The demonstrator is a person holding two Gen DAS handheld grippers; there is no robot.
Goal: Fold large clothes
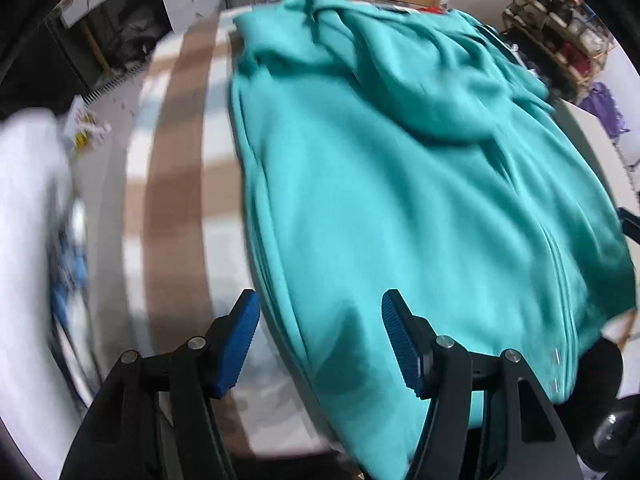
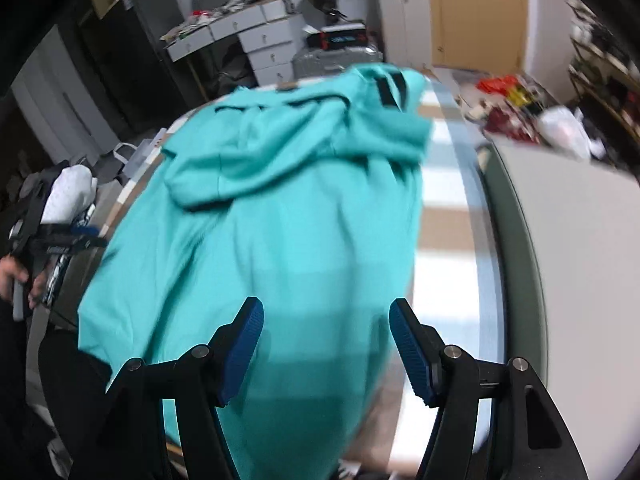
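Right now, both views are blurred, so fine detail is lost.
Garment: a teal hoodie [image 1: 400, 184] lies spread on the striped cover [image 1: 176, 184] of a bed or table, hood [image 2: 280, 152] flopped over the upper back, its near hem hanging off the near edge.
Garment position: from the left wrist view it fills the middle and right of the surface; from the right wrist view it fills the middle and left [image 2: 260, 240].
Left gripper [image 1: 320, 344]: spread wide, blue pads [image 1: 240, 344] apart, holding nothing; the hoodie's near edge lies under the gap between them.
Right gripper [image 2: 326, 348]: also spread wide and holding nothing, poised over the hoodie's lower part.
Surface: beige, white and pale blue bands [image 2: 444, 216] show bare beside the garment.
Surroundings: white drawers [image 2: 264, 40], a silver suitcase [image 2: 332, 58], a tan door [image 2: 480, 12], a cluttered shelf rack [image 1: 560, 24].
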